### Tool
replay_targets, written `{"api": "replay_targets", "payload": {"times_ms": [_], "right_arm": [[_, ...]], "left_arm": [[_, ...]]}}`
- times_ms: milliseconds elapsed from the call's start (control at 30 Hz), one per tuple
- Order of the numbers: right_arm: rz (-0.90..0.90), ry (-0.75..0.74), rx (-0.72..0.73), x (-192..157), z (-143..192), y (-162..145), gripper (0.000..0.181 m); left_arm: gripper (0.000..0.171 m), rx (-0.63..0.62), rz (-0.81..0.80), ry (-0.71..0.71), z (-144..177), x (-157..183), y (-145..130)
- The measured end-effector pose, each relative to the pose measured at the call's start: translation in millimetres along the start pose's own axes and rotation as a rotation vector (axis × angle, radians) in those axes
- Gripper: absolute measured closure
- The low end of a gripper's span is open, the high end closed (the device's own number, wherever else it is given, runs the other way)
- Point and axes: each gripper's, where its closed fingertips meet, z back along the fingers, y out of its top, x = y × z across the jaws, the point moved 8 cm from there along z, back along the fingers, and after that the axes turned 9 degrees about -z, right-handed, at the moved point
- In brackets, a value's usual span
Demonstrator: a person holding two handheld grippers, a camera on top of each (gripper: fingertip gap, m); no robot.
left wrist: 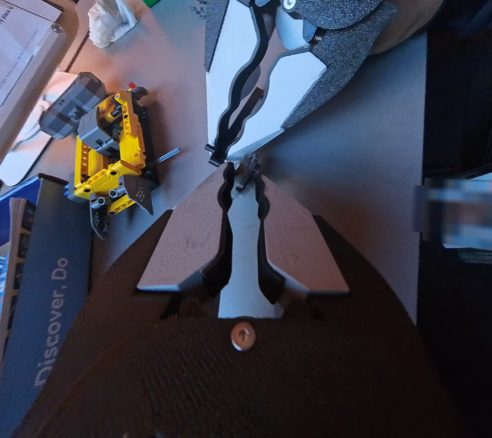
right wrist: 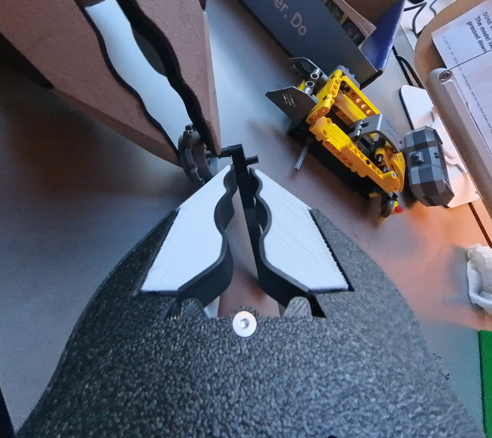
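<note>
Tip to tip above the grey table (right wrist: pixel 80 212), the left claw (left wrist: pixel 243 177) pinches a dark toothed wheel (right wrist: pixel 190 159) while the right claw (right wrist: pixel 243 175) grips a black pegged beam (right wrist: pixel 241 169); steady, square alignment seems key.

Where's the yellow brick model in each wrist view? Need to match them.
Left wrist view: yellow brick model left of centre, on the table left of both hand-held grippers.
Right wrist view: same model right of centre, upper half.
Shared landmark: dark grey box beside its scoop end.
</note>
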Motion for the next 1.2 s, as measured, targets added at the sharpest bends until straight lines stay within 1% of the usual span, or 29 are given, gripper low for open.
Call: {"api": "replay_targets", "payload": {"times_ms": [33, 67, 133, 167, 200, 267, 300, 367, 400, 433, 467, 500, 533, 567, 600, 633, 700, 733, 767, 800, 900, 967, 1000, 1067, 1133, 1200], "right_arm": [[-0.02, 0.002, 0.001, 1.4, -0.5, 0.6, 0.175], [-0.045, 0.003, 0.008, 3.4, -0.6, 1.6, 0.175], [-0.108, 0.011, 0.014, 7.1, -0.9, 3.5, 0.173], [-0.12, 0.007, 0.013, 8.1, -1.2, 3.6, 0.173], [-0.126, -0.001, 0.025, 8.9, 0.0, 4.4, 0.173], [-0.141, -0.002, 0.074, 10.5, 4.7, 8.1, 0.174], [-0.116, -0.007, 0.093, 10.0, 6.8, 8.9, 0.175], [-0.076, -0.028, 0.097, 6.7, 9.1, 7.7, 0.177], [-0.058, -0.05, 0.112, 6.2, 11.4, 8.3, 0.177], [-0.038, -0.086, 0.134, 7.8, 14.7, 9.1, 0.177], [-0.017, -0.119, 0.146, 9.3, 16.6, 9.3, 0.177], [0.005, -0.133, 0.148, 8.5, 17.0, 9.3, 0.177], [0.037, -0.149, 0.146, 6.4, 16.9, 9.8, 0.177], [0.09, -0.176, 0.145, 3.1, 16.7, 10.4, 0.177], [0.157, -0.205, 0.146, -1.3, 16.5, 10.9, 0.177], [0.221, -0.234, 0.143, -6.0, 15.9, 10.7, 0.177], [0.314, -0.274, 0.143, -13.1, 16.1, 10.4, 0.177], [0.331, -0.287, 0.15, -14.7, 17.3, 10.6, 0.177], [0.332, -0.283, 0.147, -15.3, 17.5, 10.1, 0.177], [0.326, -0.269, 0.136, -16.0, 16.6, 8.8, 0.177], [0.347, -0.26, 0.089, -17.3, 12.3, 4.8, 0.177], [0.374, -0.243, 0.031, -19.2, 6.9, 0.2, 0.177], [0.364, -0.237, 0.018, -18.5, 5.5, -0.2, 0.177], [0.287, -0.219, 0.028, -12.8, 5.8, 3.2, 0.177], [0.205, -0.209, 0.039, -7.2, 5.8, 5.5, 0.176], [0.082, -0.164, 0.056, 0.5, 6.3, 5.9, 0.175]], "left_arm": [[0.157, -0.01, -0.023, 0.028, -0.1, 0.6, 0.3], [0.157, -0.032, -0.089, 0.082, -0.2, 2.0, 1.8], [0.157, -0.148, -0.335, 0.221, -5.3, 11.6, 6.0], [0.158, -0.175, -0.383, 0.258, -7.1, 13.0, 6.7], [0.157, -0.148, -0.349, 0.262, -5.8, 10.5, 6.8], [0.156, -0.034, -0.155, 0.231, 1.9, 0.9, 8.1], [0.154, 0.028, -0.015, 0.185, 5.6, -3.6, 8.0], [0.15, 0.133, 0.271, 0.049, 9.1, -14.0, 2.3], [0.147, 0.167, 0.374, -0.017, 10.9, -19.8, -2.0], [0.138, 0.204, 0.459, -0.09, 13.0, -24.8, -5.5], [0.121, 0.249, 0.553, -0.152, 15.8, -30.6, -8.3], [0.112, 0.298, 0.652, -0.205, 18.4, -36.2, -10.6], [0.109, 0.355, 0.745, -0.253, 20.4, -41.0, -11.4], [0.113, 0.399, 0.825, -0.275, 21.7, -46.1, -13.2], [0.117, 0.418, 0.861, -0.277, 21.9, -49.4, -14.7], [0.121, 0.398, 0.853, -0.273, 19.7, -48.6, -15.4], [0.125, 0.264, 0.779, -0.287, 9.2, -38.4, -15.0], [0.126, 0.2, 0.727, -0.295, 2.9, -31.8, -13.5], [0.13, 0.162, 0.69, -0.294, -2.2, -26.8, -10.8], [0.139, 0.149, 0.662, -0.292, -4.8, -24.5, -7.4], [0.152, 0.095, 0.574, -0.284, -10.8, -19.4, -3.5], [0.152, 0.023, 0.575, -0.296, -16.8, -16.3, -7.0], [0.152, 0.015, 0.587, -0.3, -18.1, -16.5, -7.9], [0.153, 0.047, 0.599, -0.26, -15.8, -18.7, -6.6], [0.153, 0.05, 0.558, -0.17, -14.5, -18.7, -2.9], [0.153, 0.049, 0.489, -0.078, -14.5, -18.8, 1.8]]}}
